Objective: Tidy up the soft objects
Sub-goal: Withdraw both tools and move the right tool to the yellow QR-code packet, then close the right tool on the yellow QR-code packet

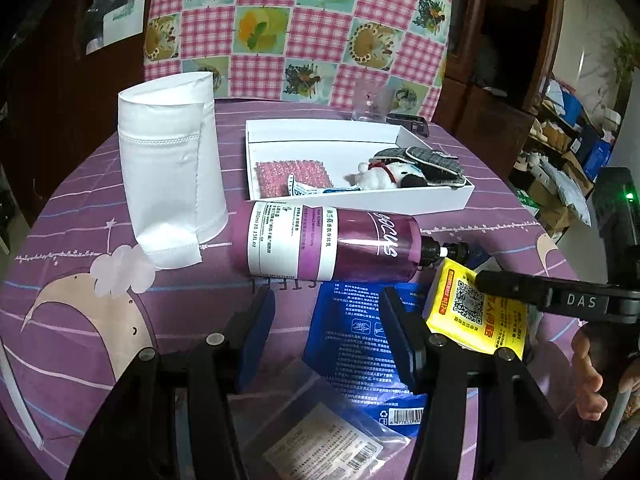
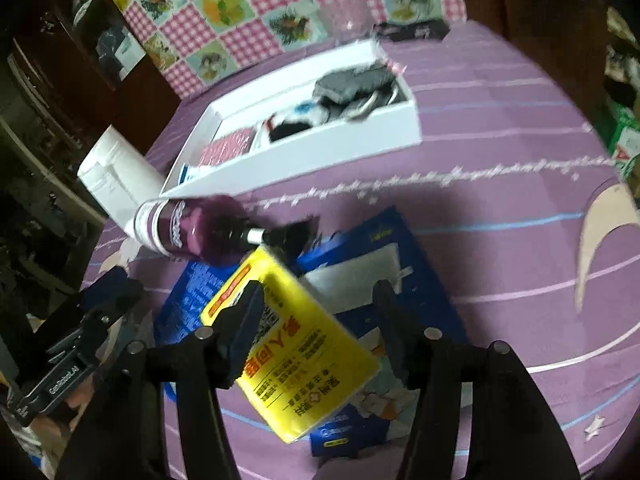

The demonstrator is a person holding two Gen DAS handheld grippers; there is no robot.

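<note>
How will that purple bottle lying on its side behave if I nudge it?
The purple bottle is round and lies flat on the tablecloth, so it would probably roll toward the white tray or the packets. Its smooth plastic looks slippery. It is rigid, likely heavier than the soft packs.

Dim indoor light, heavy fisheye bending in both views

Left wrist view is sharp, with faint glare on the purple bottle [image 1: 332, 242]; right wrist view is motion-smeared, the white tray [image 2: 304, 156] streaked; corners fall to black.
</note>
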